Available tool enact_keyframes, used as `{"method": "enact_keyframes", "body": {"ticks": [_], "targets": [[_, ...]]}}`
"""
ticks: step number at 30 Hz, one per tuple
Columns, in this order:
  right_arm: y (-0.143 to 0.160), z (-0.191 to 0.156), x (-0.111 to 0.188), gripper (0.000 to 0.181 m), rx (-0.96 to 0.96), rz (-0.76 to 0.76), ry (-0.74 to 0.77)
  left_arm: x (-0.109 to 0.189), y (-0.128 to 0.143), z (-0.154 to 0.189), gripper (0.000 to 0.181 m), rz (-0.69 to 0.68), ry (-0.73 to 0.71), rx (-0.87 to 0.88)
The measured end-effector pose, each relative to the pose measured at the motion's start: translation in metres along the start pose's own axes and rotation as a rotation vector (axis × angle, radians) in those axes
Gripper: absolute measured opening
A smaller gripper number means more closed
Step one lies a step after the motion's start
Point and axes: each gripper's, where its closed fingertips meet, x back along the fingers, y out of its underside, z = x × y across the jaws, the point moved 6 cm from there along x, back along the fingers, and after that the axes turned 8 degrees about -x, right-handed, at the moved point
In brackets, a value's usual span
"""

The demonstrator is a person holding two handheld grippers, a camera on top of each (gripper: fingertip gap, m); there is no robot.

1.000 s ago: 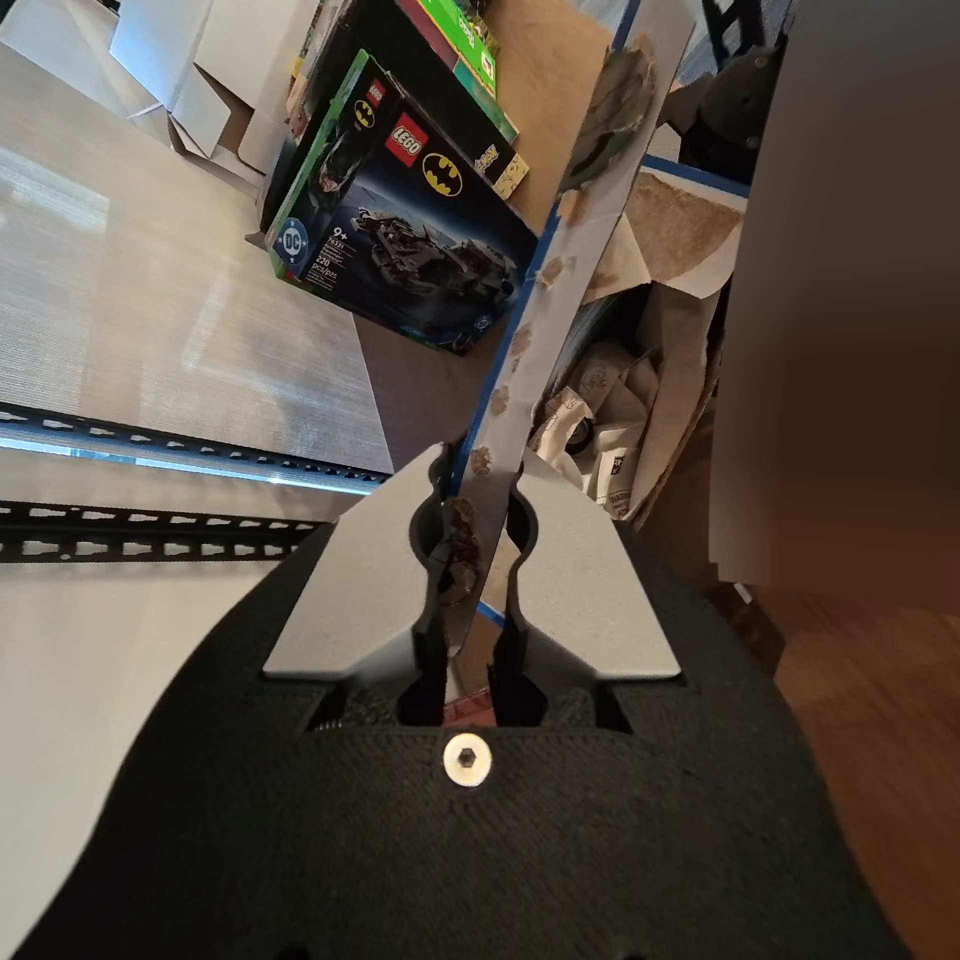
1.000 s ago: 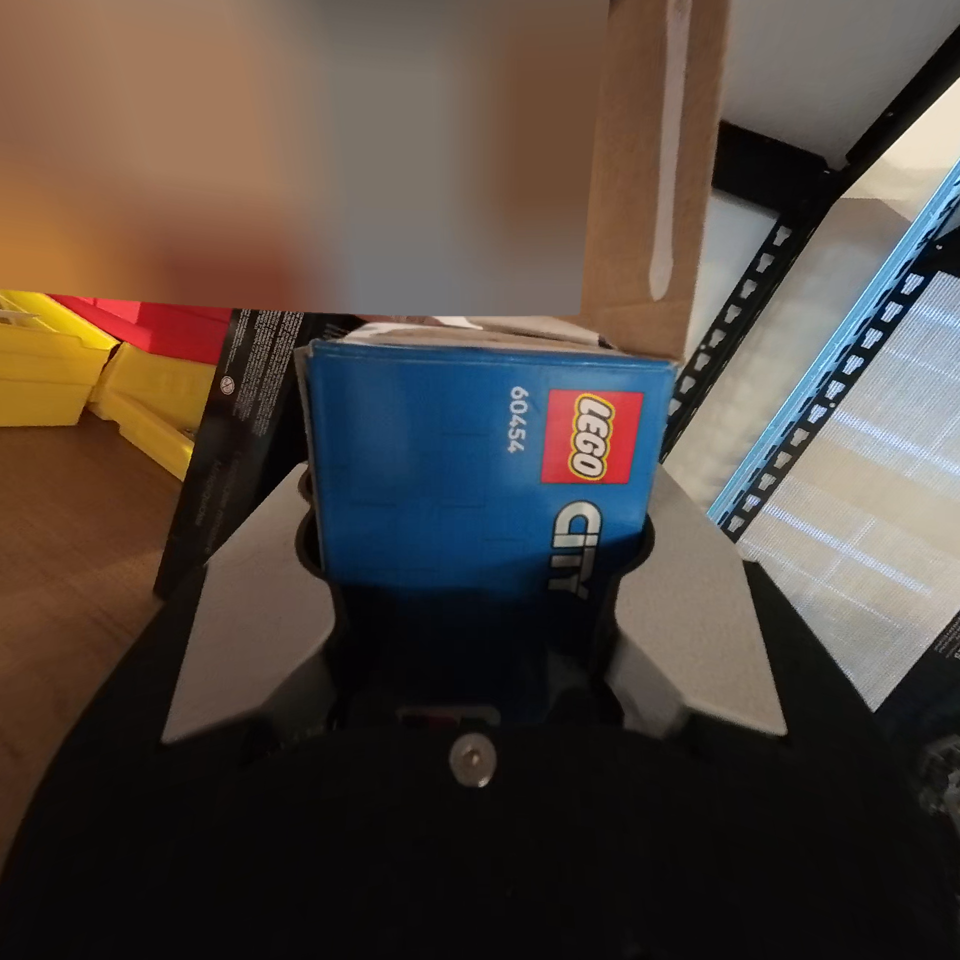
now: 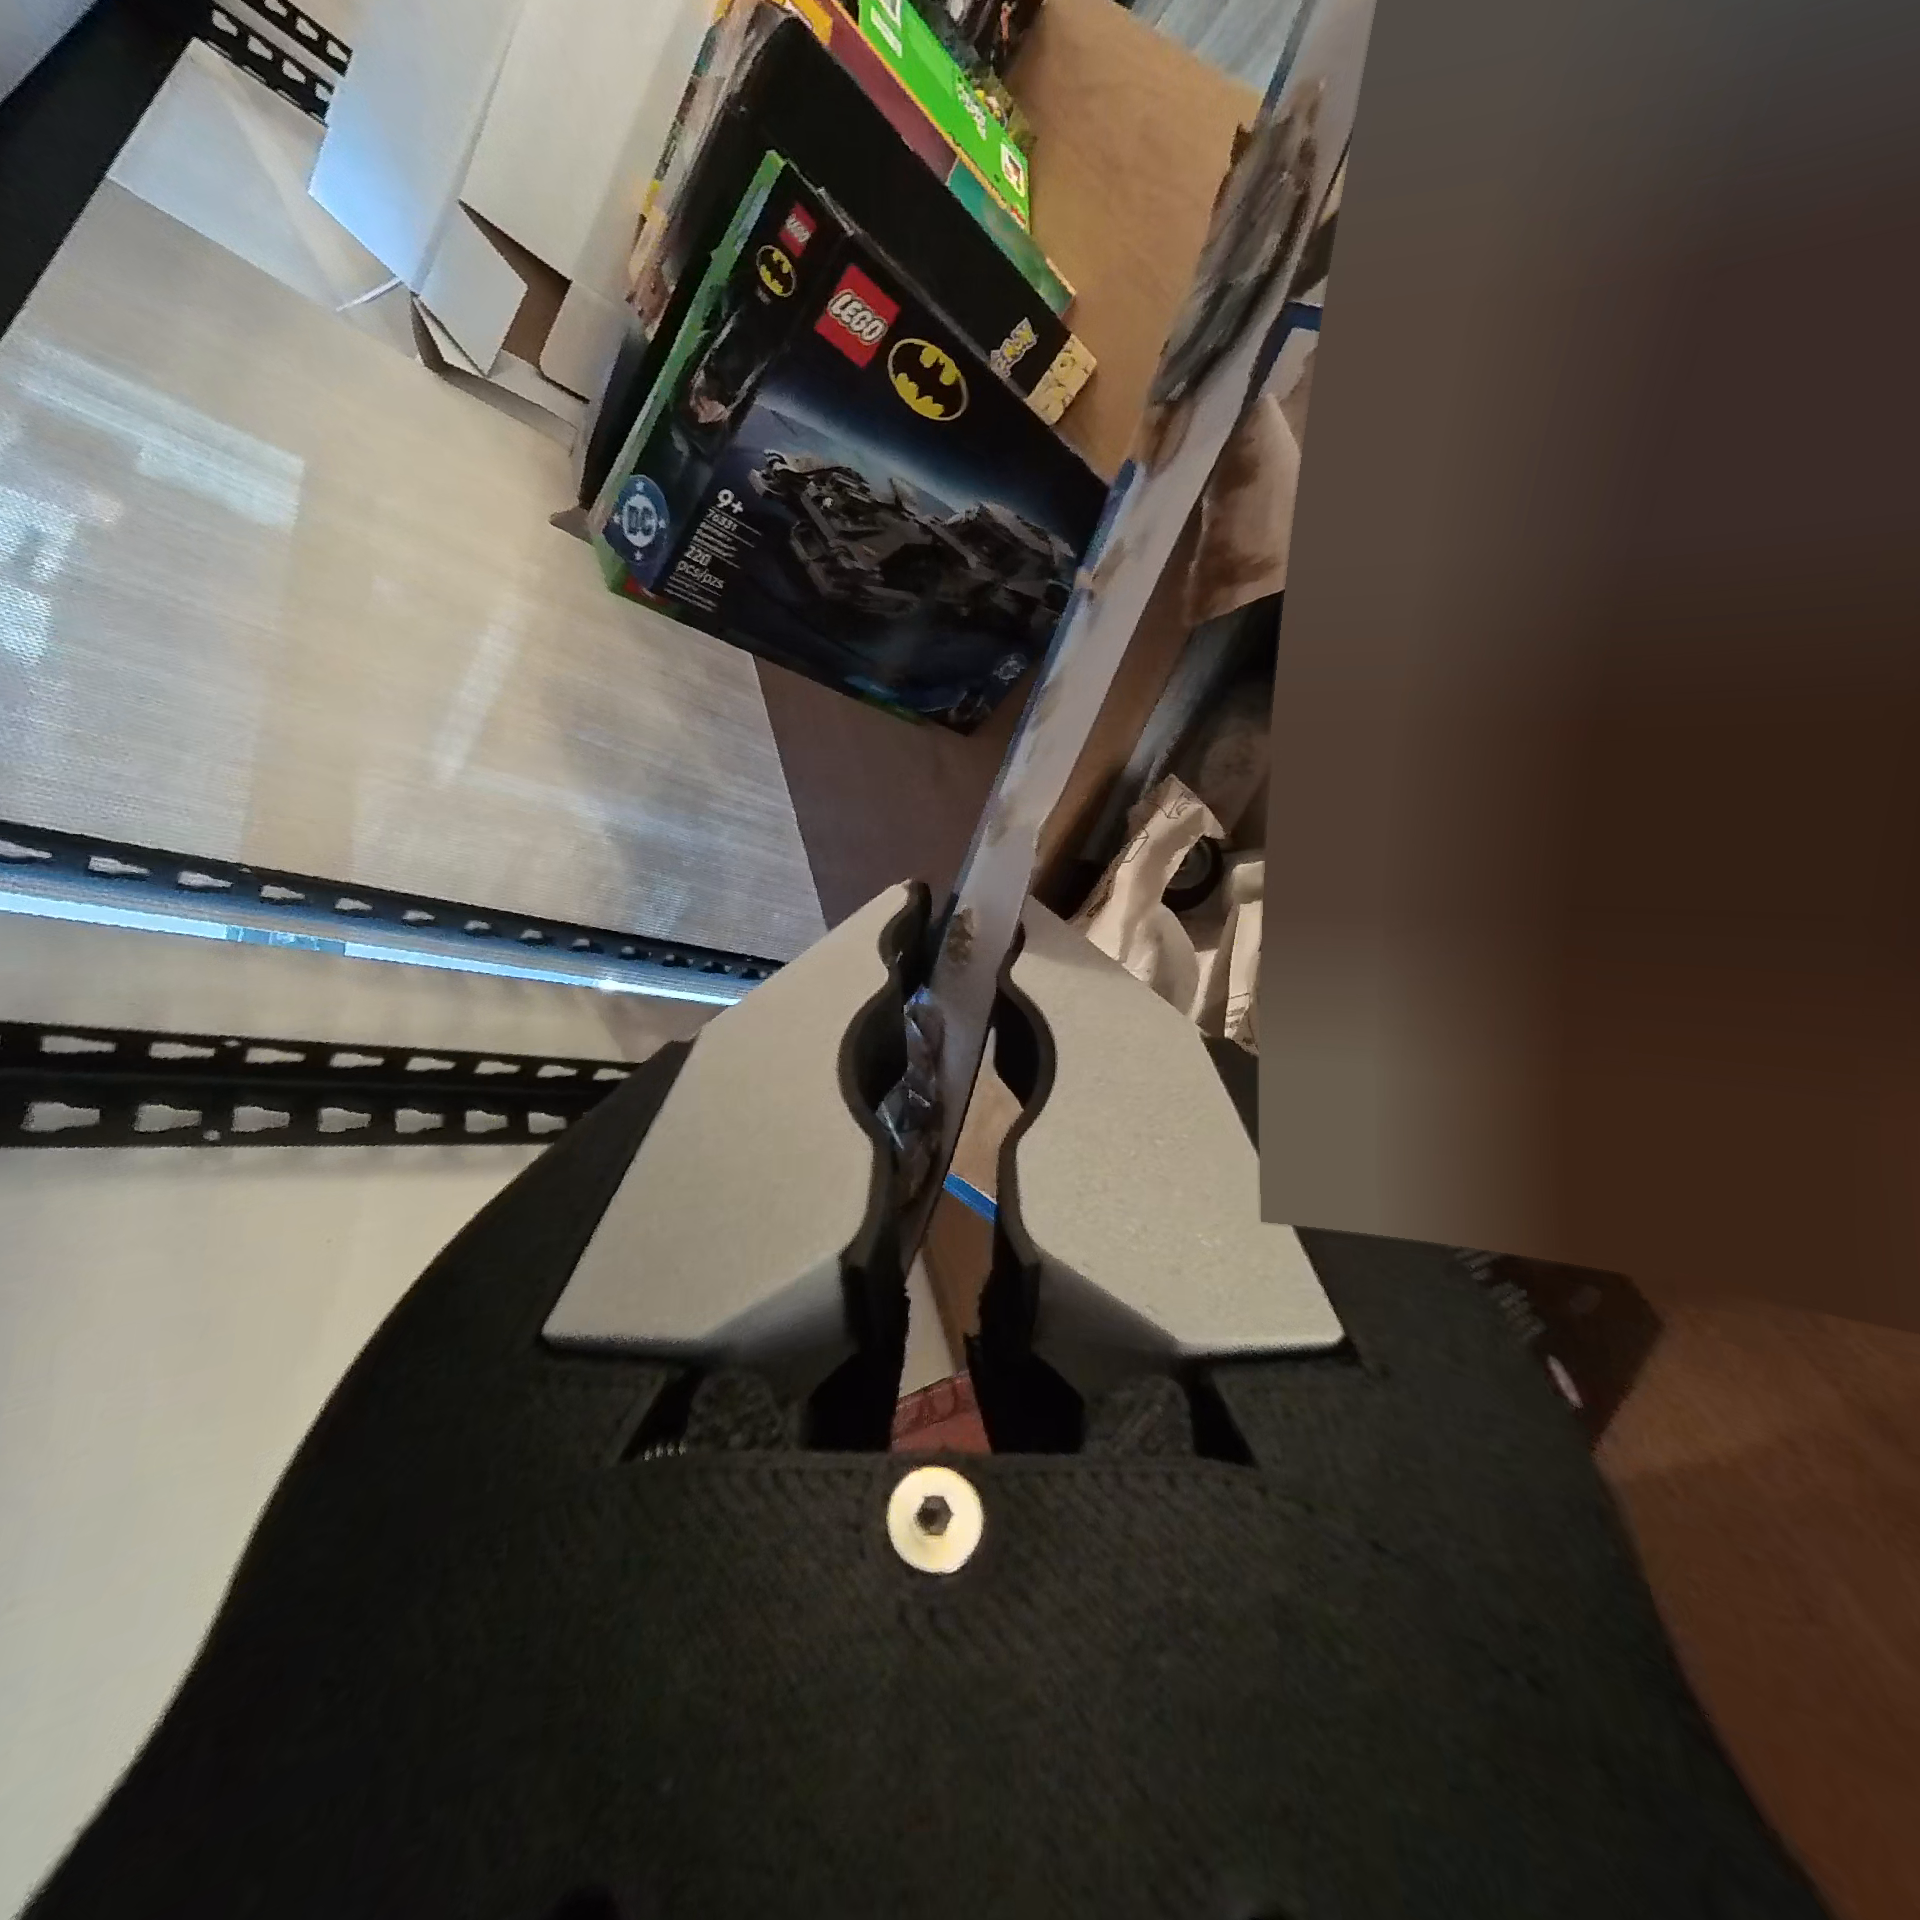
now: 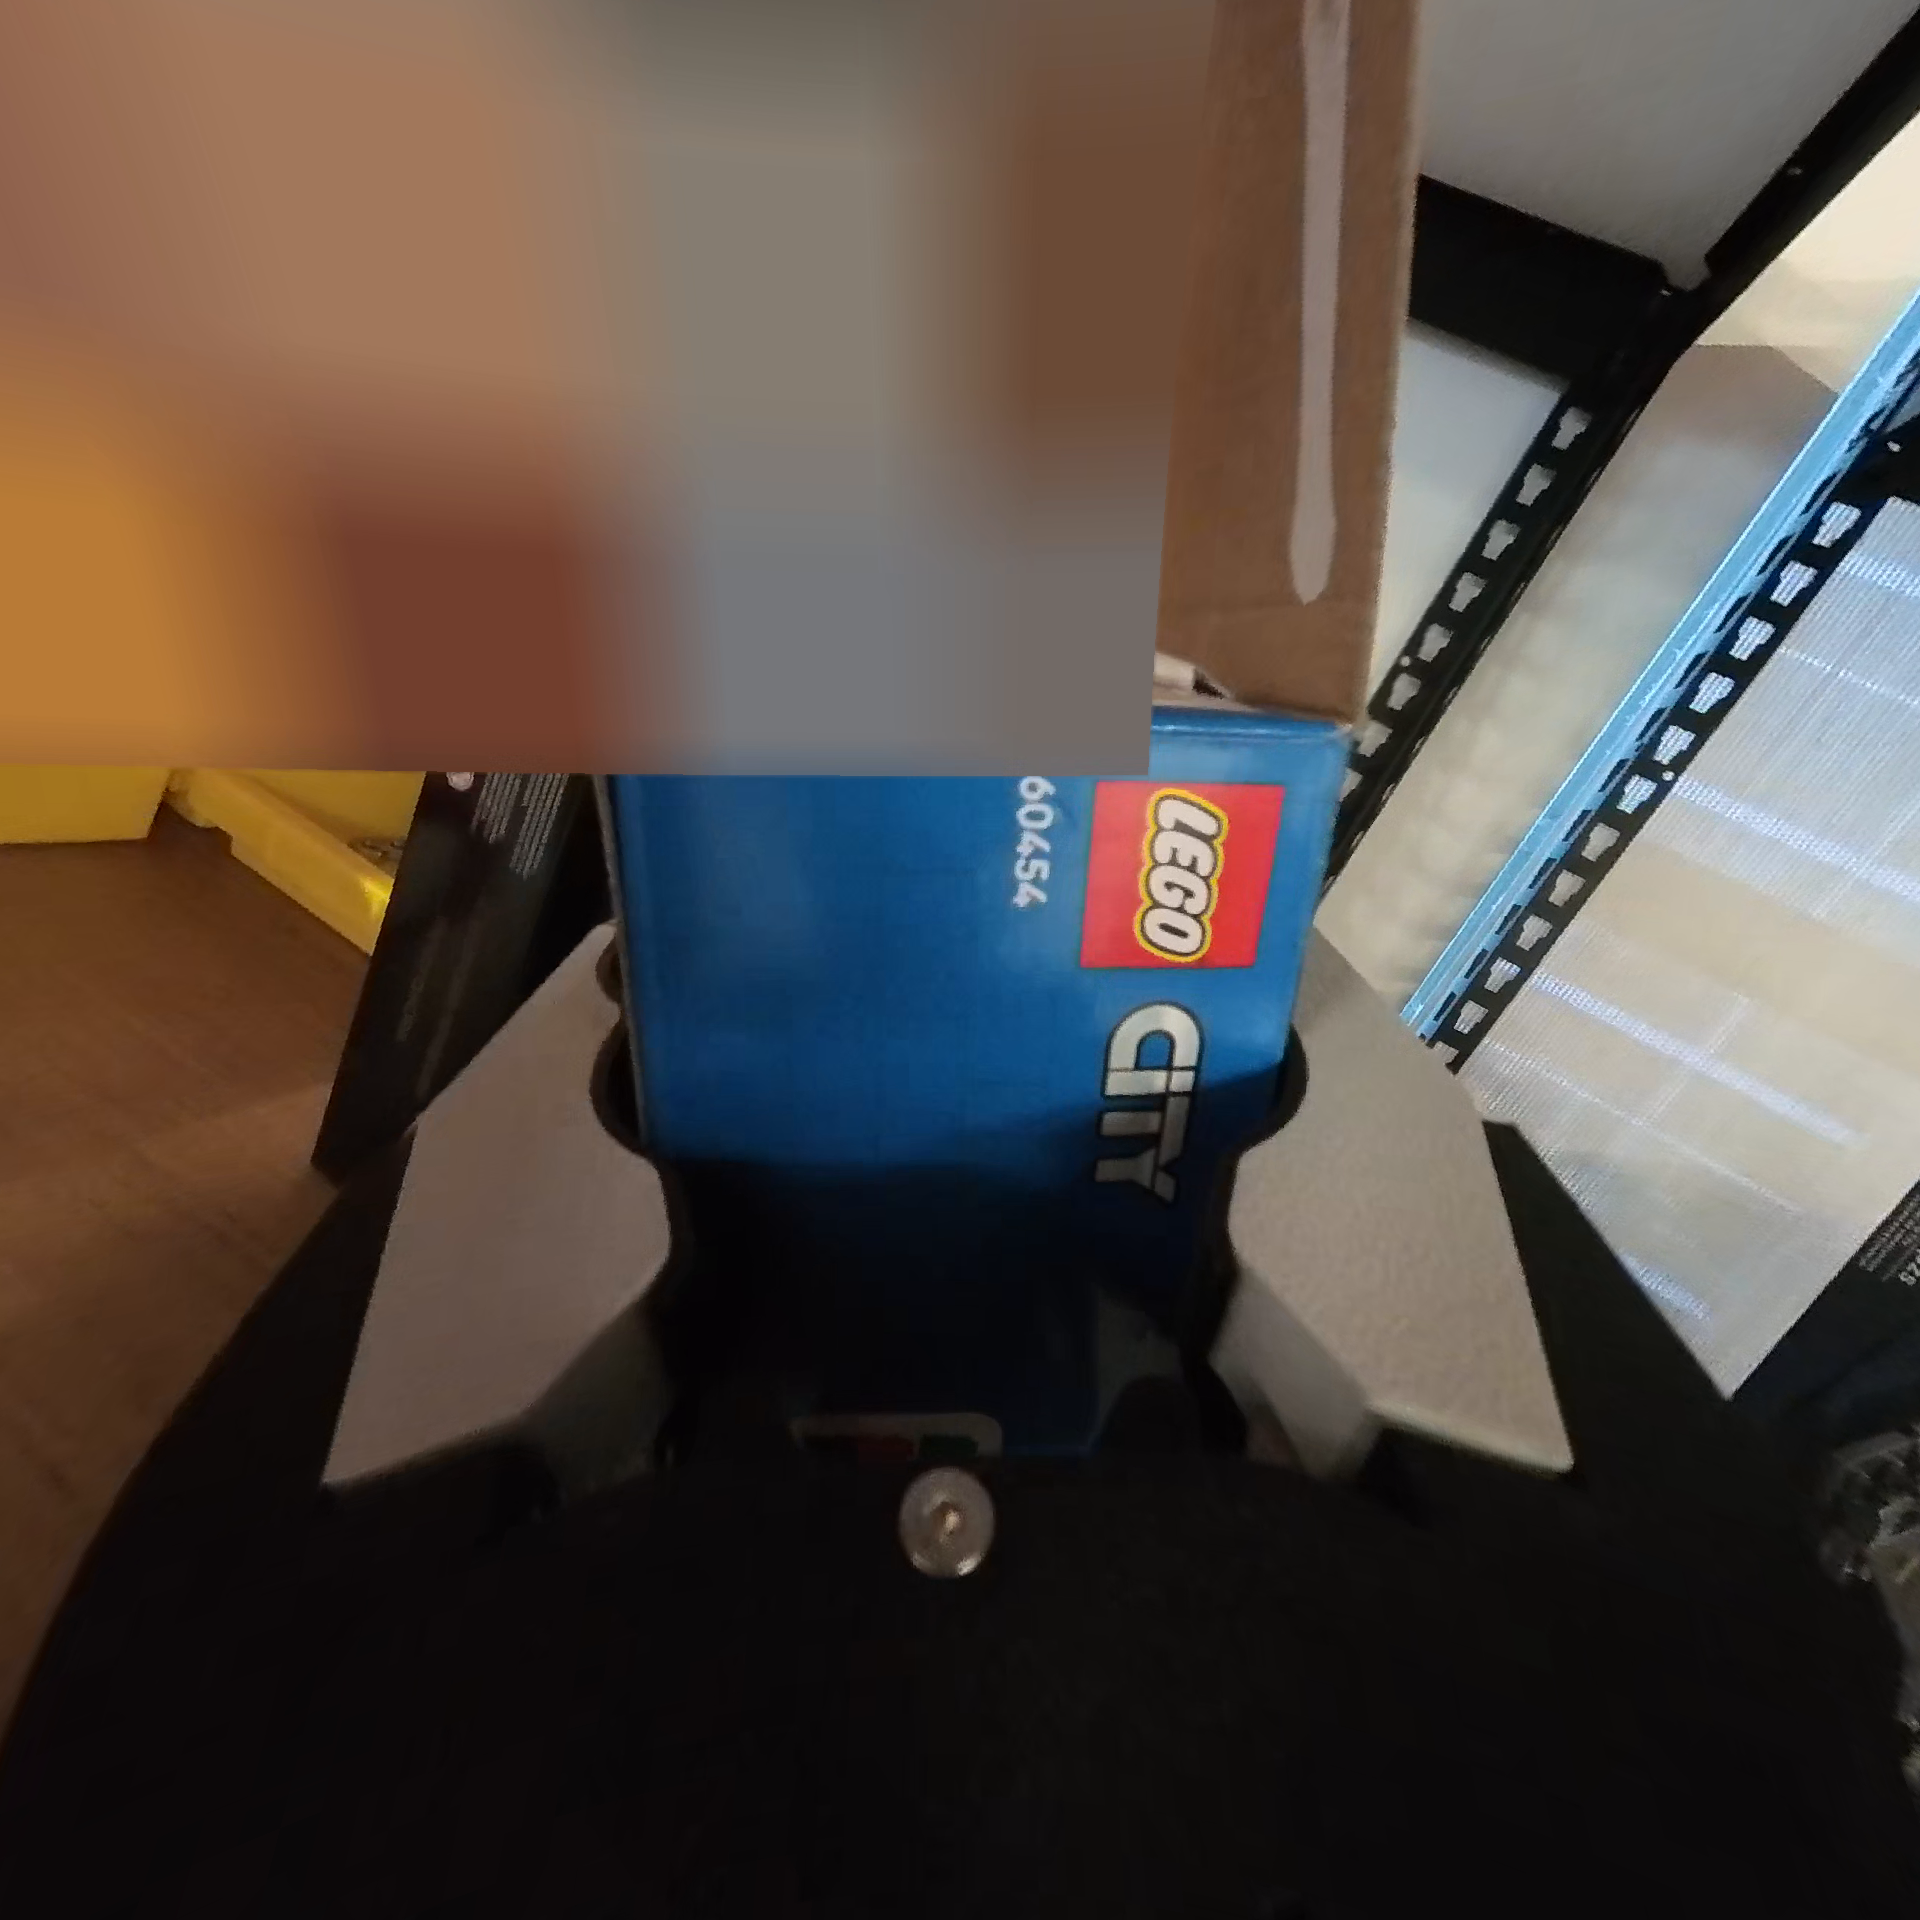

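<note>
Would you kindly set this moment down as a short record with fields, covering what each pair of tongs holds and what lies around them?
left tongs: shut on a thin torn flap, edge-on, white with brown torn patches and a blue edge
right tongs: shut on a blue toy box, gripped across its width
near left: dark toy box leaning on stacked boxes; crumpled paper; black slotted shelf rail
near right: brown cardboard box above the blue one; yellow bins; wooden floor
</note>
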Motion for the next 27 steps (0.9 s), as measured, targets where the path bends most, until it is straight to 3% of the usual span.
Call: {"method": "enact_keyframes", "body": {"ticks": [1,11,14,19,23,27], "targets": [[0.000,0.002,-0.001,0.114,-0.010,0.004,0.006,-0.003,0.000,-0.003,0.008,-0.004,-0.005,0.000],[0.006,0.029,-0.013,0.114,-0.170,0.007,0.078,-0.034,0.009,-0.034,0.011,-0.102,-0.020,0.047],[0.011,0.041,-0.018,0.114,-0.246,-0.031,0.072,-0.039,0.015,-0.041,0.020,-0.114,0.006,0.117],[0.026,0.065,-0.027,0.111,-0.444,-0.150,0.085,-0.037,0.023,-0.063,0.029,-0.095,0.007,0.245],[0.031,0.073,-0.034,0.111,-0.464,-0.094,0.042,-0.034,0.030,-0.075,0.035,-0.070,-0.037,0.323],[0.034,0.075,-0.044,0.110,-0.478,-0.133,-0.057,-0.025,0.036,-0.079,0.035,-0.051,-0.072,0.389]]}}
